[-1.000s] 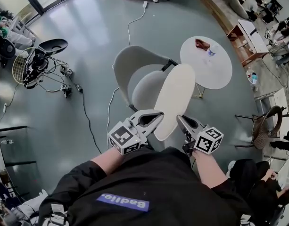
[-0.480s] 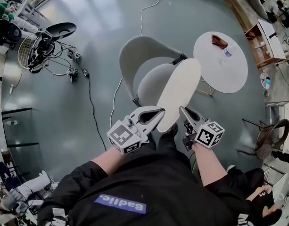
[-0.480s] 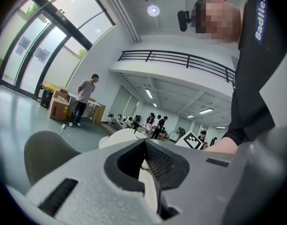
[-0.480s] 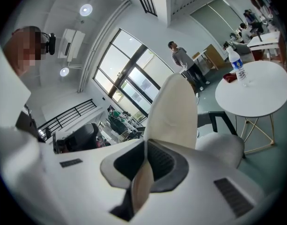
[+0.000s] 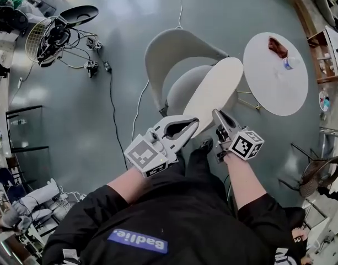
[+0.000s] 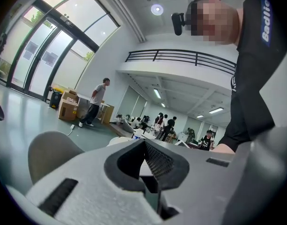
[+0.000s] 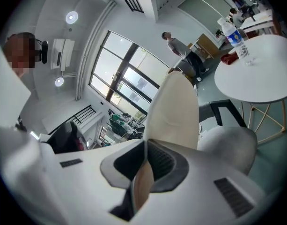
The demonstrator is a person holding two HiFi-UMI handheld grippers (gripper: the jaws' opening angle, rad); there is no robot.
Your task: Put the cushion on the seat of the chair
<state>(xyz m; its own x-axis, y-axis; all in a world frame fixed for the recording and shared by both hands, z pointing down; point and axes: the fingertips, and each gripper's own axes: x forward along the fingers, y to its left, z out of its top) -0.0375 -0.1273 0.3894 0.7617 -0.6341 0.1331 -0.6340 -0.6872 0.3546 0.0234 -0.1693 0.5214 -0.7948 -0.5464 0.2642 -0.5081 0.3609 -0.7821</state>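
A cream oval cushion (image 5: pixel 215 90) hangs tilted over the front right part of the grey shell chair (image 5: pixel 174 48). It partly hides the chair's seat (image 5: pixel 180 93). My right gripper (image 5: pixel 215 114) is shut on the cushion's near end. In the right gripper view the cushion (image 7: pixel 173 116) rises out of the right gripper (image 7: pixel 144 142), with the seat (image 7: pixel 227 144) beyond. My left gripper (image 5: pixel 194 122) is shut on the cushion's lower left edge. In the left gripper view only a pale sliver shows inside the left gripper (image 6: pixel 144 144), and the chair back (image 6: pixel 49 153) stands at the left.
A round white table (image 5: pixel 273 87) stands right of the chair with a bottle (image 5: pixel 289 63) and a reddish thing (image 5: pixel 277 47) on it. Cables (image 5: pixel 111 93) trail over the grey floor to gear (image 5: pixel 53 37) at the upper left. People stand far off.
Both grippers have carried the cushion forward and down towards the chair. The cushion now overlaps more of the seat, and both grips look unchanged.
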